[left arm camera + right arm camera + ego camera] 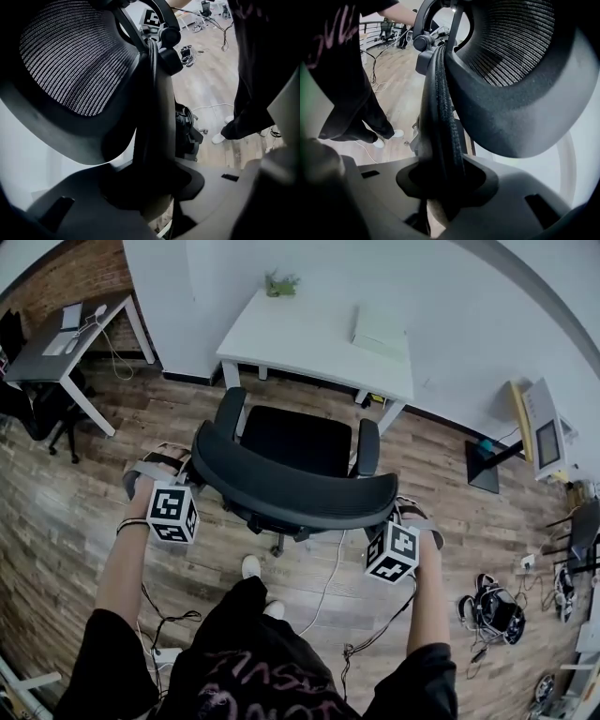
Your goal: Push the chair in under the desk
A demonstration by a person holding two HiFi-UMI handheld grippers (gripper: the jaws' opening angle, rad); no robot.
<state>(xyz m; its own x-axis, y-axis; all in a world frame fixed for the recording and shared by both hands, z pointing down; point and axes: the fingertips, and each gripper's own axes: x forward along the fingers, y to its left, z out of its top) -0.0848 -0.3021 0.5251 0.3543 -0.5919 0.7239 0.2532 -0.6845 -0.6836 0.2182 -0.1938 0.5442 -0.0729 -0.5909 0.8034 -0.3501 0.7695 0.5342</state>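
Observation:
The black mesh office chair (295,442) stands on the wood floor, its seat facing the white desk (309,338) and a short gap short of it. My left gripper (197,470) is shut on the left end of the curved backrest (281,488). My right gripper (394,514) is shut on the right end. In the left gripper view the backrest's edge (152,140) runs down between the jaws of the left gripper (154,187). The right gripper view has the padded rim (443,117) clamped in the right gripper (440,185) the same way.
A small plant (279,282) and a white box (380,334) sit on the white desk. A grey desk (56,338) and another dark chair (33,413) stand at the left. Cables (328,587) cross the floor by my shoes (251,566). Gear (492,610) lies at the right.

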